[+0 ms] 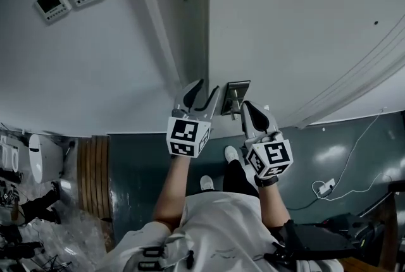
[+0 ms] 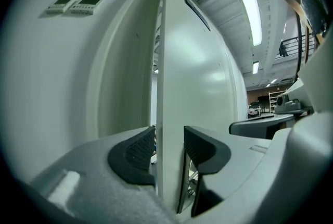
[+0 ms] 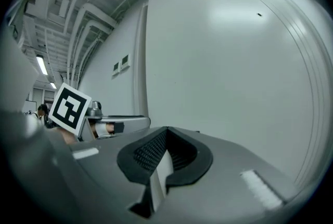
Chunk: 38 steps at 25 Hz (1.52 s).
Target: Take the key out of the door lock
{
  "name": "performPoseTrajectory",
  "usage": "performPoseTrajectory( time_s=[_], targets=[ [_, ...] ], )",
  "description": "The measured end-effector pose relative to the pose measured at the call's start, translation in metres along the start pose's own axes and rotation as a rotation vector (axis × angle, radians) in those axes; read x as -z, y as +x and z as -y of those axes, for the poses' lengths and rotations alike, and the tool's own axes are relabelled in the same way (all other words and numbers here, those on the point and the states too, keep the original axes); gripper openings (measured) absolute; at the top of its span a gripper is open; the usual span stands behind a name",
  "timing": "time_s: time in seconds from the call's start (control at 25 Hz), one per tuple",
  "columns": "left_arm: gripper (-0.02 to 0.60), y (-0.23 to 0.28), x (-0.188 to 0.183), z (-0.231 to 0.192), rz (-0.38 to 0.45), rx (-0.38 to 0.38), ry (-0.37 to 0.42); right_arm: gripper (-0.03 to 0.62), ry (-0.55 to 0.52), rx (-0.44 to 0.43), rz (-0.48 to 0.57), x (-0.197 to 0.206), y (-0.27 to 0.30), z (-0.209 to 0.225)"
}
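Your left gripper (image 2: 167, 138): jaws wide, straddling the edge of the tall white door (image 2: 193, 72). Your right gripper (image 3: 165, 139): jaws closed, just beside the grey metal lock plate (image 1: 236, 93).

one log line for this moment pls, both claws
left claw: open, astride door edge | right claw: shut, empty, beside lock plate | key: not visible
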<state>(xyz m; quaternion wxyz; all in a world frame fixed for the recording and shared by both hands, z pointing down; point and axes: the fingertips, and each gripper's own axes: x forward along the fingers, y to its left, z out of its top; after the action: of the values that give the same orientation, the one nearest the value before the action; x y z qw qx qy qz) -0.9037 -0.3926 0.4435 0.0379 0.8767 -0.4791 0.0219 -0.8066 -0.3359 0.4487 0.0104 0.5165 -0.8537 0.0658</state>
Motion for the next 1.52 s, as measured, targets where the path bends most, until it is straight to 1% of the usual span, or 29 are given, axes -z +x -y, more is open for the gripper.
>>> performPoseTrajectory(
  time_s=[0.08,0.24,0.28,0.32,0.48,0.64,0.76,0.88,1.04,1.08,1.12,1.16,1.24,1.32,1.52],
  targets=[
    [0.183,0.005,0.004,-0.002,0.014,0.006,-0.013,0.006,0.019,0.010,-0.026,0.013,-0.003,0.008],
    [0.178,0.018,0.007,-0.006,0.030,0.010,-0.004,0.006,0.055,0.017,-0.076,0.040,-0.005,0.020],
    [0.158,0.020,0.009,-0.007,0.030,0.010,-0.003,0.006,0.066,0.016,-0.090,0.048,-0.007,0.021],
    [0.115,0.020,0.010,-0.008,0.032,0.010,-0.002,0.006,0.079,0.016,-0.103,0.055,-0.008,0.021],
    [0.103,0.019,0.010,-0.008,0.044,0.020,0.002,0.006,0.151,0.007,-0.159,0.085,-0.015,0.025],
    [0.098,0.019,0.009,-0.008,0.051,0.014,0.012,0.006,0.271,0.000,-0.215,0.119,-0.023,0.032],
    [0.097,0.018,0.008,-0.008,0.057,0.016,0.010,0.006,0.373,-0.011,-0.263,0.152,-0.026,0.037],
    [0.095,0.017,0.006,-0.009,0.072,0.025,-0.001,0.006,0.551,-0.055,-0.296,0.187,-0.026,0.035],
    [0.094,0.016,0.007,-0.009,0.085,0.033,-0.002,0.009,0.747,-0.098,-0.256,0.220,-0.018,0.037],
    [0.094,0.016,0.008,-0.009,0.085,0.034,-0.002,0.210,0.796,-0.117,-0.240,0.225,-0.013,0.037],
    [0.094,0.016,0.008,-0.009,0.084,0.034,-0.002,0.366,0.842,-0.131,-0.222,0.227,-0.009,0.038],
    [0.094,0.016,0.008,-0.009,0.085,0.034,-0.003,0.367,0.881,-0.138,-0.194,0.227,-0.004,0.041],
    [0.095,0.017,0.008,-0.008,0.087,0.033,-0.005,0.319,0.939,-0.154,-0.119,0.218,0.007,0.047],
    [0.095,0.016,0.007,-0.008,0.088,0.031,-0.004,0.295,1.000,-0.166,-0.072,0.215,0.017,0.052],
    [0.095,0.014,0.005,-0.008,0.083,0.028,-0.002,0.236,1.135,-0.157,-0.074,0.229,0.037,0.053]
  ],
)
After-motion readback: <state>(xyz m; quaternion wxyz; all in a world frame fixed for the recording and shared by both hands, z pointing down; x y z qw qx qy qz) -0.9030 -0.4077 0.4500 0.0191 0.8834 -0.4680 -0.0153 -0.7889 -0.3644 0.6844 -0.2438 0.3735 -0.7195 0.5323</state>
